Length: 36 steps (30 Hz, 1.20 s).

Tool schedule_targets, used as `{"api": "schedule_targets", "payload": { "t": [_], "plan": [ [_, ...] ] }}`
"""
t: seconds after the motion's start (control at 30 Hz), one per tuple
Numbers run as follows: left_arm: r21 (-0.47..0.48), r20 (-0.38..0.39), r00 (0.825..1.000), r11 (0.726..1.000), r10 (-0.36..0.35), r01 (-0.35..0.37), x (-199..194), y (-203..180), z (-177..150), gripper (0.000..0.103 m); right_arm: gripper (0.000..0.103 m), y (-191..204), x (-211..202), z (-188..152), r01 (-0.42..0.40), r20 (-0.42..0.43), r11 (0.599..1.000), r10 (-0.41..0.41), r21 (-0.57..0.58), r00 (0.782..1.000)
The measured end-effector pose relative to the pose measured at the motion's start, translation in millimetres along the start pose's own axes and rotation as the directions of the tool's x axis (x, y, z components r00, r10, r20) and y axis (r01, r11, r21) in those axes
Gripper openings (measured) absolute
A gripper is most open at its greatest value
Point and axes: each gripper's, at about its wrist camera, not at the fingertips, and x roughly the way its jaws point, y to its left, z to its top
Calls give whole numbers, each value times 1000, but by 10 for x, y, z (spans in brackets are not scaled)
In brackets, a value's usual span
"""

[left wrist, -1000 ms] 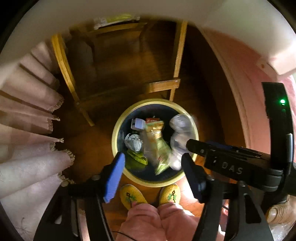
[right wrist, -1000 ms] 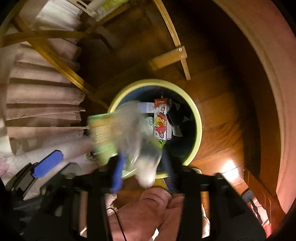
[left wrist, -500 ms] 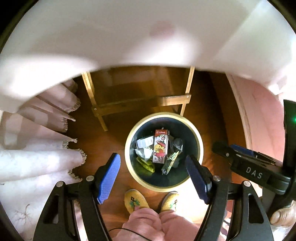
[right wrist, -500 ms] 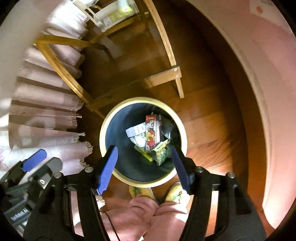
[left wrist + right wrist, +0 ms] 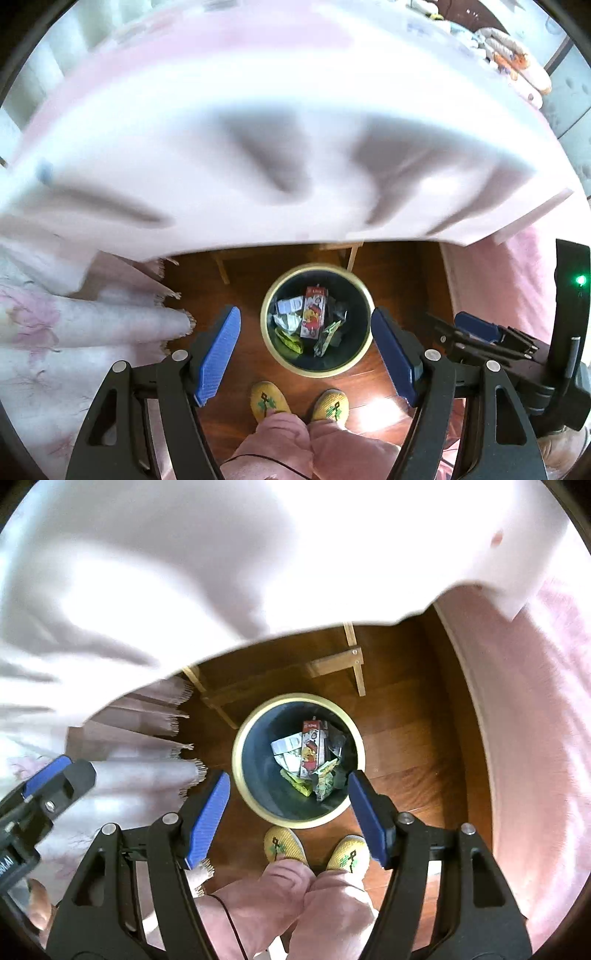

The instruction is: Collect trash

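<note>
A dark trash bin with a yellow rim [image 5: 318, 373] [image 5: 237, 760] stands on the wooden floor straight below both grippers. Inside lie a red juice carton [image 5: 313, 314] [image 5: 310, 751], white paper [image 5: 290, 306], a green wrapper [image 5: 295, 781] and a crumpled snack bag [image 5: 327, 338]. My left gripper [image 5: 304, 314] hangs high above the bin, open and empty. My right gripper [image 5: 288, 775] is also well above it, its jaws opening with nothing between them.
A table draped in pale pink cloth [image 5: 258, 129] [image 5: 184, 554] fills the upper half of both views, its fringed edge [image 5: 110, 325] hanging at left. Wooden stool legs [image 5: 354, 664] stand behind the bin. The person's yellow slippers [image 5: 269, 400] sit just before it. Pink bedding [image 5: 535, 738] lies at right.
The blurred wrappers and bottle that were at the right gripper have dropped into the bin. Both grippers have risen, the bin looks smaller, and the table top has come into view.
</note>
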Motion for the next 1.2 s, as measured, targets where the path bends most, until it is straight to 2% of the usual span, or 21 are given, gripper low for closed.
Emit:
{"api": "schedule_targets", "payload": {
  "t": [0.37,0.63,0.77,0.83,1.0,1.2],
  "plan": [
    [-32,96,995,999,-20,23,-1253,33,325,74,65,462,-1105,134,13,38,996,-10,-84,999],
    [-37,154,988,999,-22,28,-1921,34,439,74,65,618,-1783,248,25,72,995,-18,-94,997],
    [-40,172,985,999,2,5,-2131,46,455,74,65,696,-2123,292,36,109,992,-23,-121,994],
    [-37,187,982,999,35,-28,-2249,35,459,74,65,742,-2285,307,45,132,990,-27,-135,991],
    [-37,253,966,998,57,-49,-2567,-19,448,74,65,866,-2723,321,31,203,988,1,-154,979],
    [-25,323,941,995,99,-96,-2766,-141,408,74,65,1041,-3120,275,63,300,978,-1,-197,954]
  ]
}}
